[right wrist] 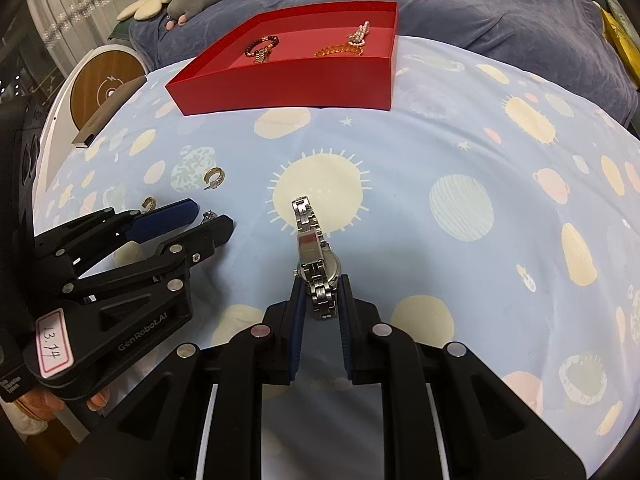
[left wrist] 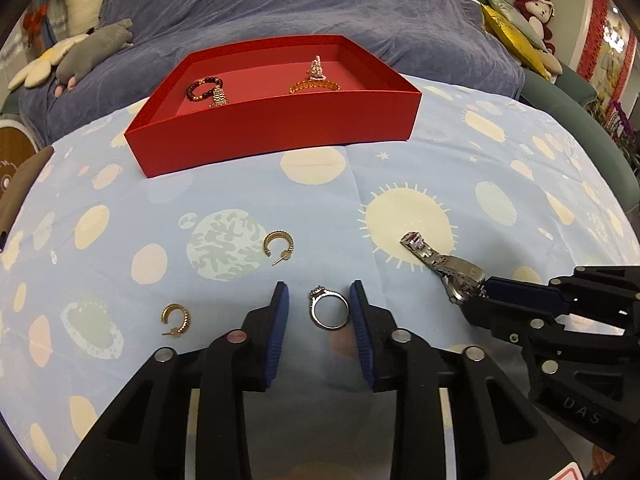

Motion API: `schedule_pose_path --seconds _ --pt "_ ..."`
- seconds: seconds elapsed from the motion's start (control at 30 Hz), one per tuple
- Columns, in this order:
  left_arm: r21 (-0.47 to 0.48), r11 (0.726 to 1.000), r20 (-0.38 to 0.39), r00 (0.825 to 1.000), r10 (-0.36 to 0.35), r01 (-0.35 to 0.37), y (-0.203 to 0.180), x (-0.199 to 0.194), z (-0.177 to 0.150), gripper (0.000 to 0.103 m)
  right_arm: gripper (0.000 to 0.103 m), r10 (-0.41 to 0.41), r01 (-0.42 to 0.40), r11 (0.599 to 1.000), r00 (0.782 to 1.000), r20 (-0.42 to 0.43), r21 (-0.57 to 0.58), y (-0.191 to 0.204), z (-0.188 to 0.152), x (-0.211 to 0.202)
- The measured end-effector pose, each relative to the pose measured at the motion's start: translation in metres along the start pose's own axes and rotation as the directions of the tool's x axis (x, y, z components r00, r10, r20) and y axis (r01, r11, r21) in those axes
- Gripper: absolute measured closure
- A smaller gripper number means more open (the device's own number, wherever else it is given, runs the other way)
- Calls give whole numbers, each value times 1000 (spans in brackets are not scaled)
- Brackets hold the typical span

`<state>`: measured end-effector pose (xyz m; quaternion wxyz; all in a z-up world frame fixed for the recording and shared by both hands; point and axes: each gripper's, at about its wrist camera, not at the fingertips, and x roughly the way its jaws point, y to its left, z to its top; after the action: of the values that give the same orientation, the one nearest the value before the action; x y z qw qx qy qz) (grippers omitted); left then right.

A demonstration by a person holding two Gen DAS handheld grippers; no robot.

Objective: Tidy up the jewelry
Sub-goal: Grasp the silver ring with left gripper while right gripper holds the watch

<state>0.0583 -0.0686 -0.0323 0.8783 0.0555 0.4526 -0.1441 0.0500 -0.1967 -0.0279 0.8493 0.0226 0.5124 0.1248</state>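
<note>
A red tray stands at the back of the blue cloth and holds a dark bead bracelet, an amber bracelet and a pink bead piece. My left gripper is open around a silver ring lying on the cloth. Two gold hoop earrings lie to its left. My right gripper is shut on a silver watch, its band reaching forward over the sun print. The tray also shows in the right wrist view.
A purple blanket and plush toys lie behind the tray. A dark flat object rests at the cloth's left edge, beside a round wooden disc. Yellow cushions sit at the far right.
</note>
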Motion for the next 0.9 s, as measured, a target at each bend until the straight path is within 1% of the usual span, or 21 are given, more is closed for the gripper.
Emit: schedule_pose_path --seconds 0.03,0.1,0.23,0.43,0.77,0.8,0.9 --pt "6 1000 5 1000 3 -3 2 -1 -1 86 88 1 -1 1000 1000 0 1 0 0 0" --pt "3 1000 5 1000 -19 19 6 -3 -3 86 88 0 0 1000 1000 -1 1 0 0 0" --pt "26 999 12 999 -38 37 9 -9 -10 86 88 -3 3 1000 1000 0 1 1 1 0" --pt "-18 996 0 996 -88 88 20 -16 -12 86 88 3 -3 1000 1000 10 1 5 1 -5" --pt "-44 992 38 993 -114 115 27 -34 -3 86 89 13 -13 1000 999 50 -4 10 8 -18" --pt "-48 992 44 992 -116 118 28 -36 -1 86 93 17 -17 1000 998 58 -4 10 9 -21" --pt "-58 990 64 991 -121 125 30 -43 6 86 93 17 -17 1000 996 82 -4 10 15 -29"
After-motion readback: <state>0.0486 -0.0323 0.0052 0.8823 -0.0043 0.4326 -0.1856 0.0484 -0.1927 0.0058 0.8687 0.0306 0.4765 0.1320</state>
